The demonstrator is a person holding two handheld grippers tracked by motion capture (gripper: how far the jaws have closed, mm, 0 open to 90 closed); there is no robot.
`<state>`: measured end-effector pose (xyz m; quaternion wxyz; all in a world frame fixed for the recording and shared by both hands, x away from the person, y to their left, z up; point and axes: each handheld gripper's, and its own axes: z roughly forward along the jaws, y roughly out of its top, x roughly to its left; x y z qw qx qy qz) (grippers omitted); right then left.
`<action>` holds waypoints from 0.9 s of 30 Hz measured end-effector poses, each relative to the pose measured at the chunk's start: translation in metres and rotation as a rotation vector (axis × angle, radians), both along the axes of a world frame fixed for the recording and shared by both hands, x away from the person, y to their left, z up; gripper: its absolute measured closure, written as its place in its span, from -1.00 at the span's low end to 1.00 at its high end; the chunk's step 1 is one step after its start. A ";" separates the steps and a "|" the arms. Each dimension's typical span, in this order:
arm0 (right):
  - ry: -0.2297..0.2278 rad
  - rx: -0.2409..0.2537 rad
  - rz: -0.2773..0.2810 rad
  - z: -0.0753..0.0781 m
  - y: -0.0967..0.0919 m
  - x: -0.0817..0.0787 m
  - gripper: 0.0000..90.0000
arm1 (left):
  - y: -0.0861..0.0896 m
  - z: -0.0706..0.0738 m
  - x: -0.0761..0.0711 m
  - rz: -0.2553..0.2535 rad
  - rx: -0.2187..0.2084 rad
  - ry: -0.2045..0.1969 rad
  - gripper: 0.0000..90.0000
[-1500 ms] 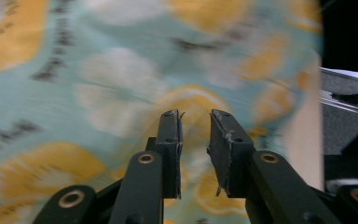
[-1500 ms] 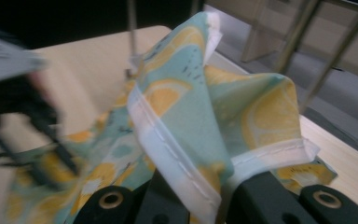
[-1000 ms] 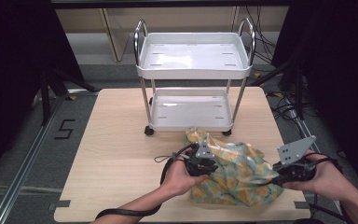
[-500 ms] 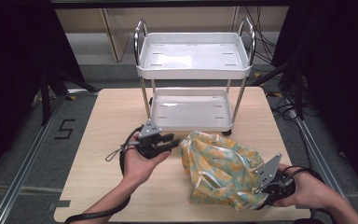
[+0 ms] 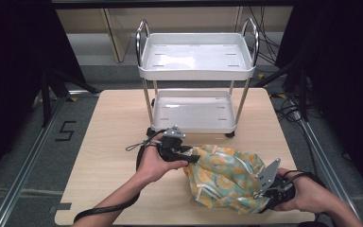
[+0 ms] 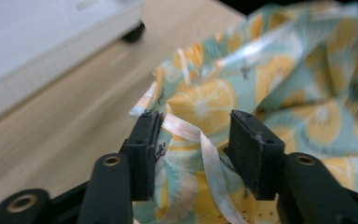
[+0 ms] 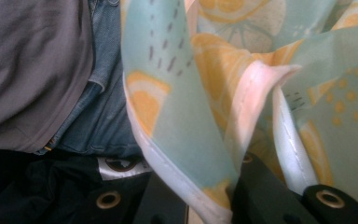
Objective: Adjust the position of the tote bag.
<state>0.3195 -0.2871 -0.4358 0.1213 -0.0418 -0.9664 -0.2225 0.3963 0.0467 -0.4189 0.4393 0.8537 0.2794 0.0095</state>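
Tabletop [image 5: 104, 142] bare left of bag [image 5: 227, 182].

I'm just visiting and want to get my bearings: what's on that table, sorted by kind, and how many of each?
Patterned cloth: 1
White two-shelf cart: 1
Hand-held grippers: 2, the left gripper and the right gripper
Total: 4

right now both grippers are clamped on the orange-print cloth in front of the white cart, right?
Not both. The right gripper is shut on the cloth, but the left gripper has just been opening: the left gripper view shows its pads apart with a hem loose between them. The white cart does stand behind.
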 end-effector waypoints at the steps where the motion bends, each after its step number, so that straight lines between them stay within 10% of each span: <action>1: 0.002 -0.001 -0.001 0.000 0.000 0.000 0.99 | -0.002 -0.002 -0.001 -0.014 0.020 0.005 0.23; 7: -0.007 -0.004 -0.029 0.001 -0.004 0.000 0.88 | -0.008 -0.010 -0.009 -0.075 0.077 0.029 0.64; 11: -0.038 0.011 -0.051 0.008 -0.010 -0.001 0.36 | -0.011 -0.011 -0.013 -0.119 0.107 0.015 0.82; 27: -0.140 0.074 -0.235 0.077 -0.076 -0.002 -0.18 | -0.017 -0.011 -0.020 -0.138 0.111 0.003 0.92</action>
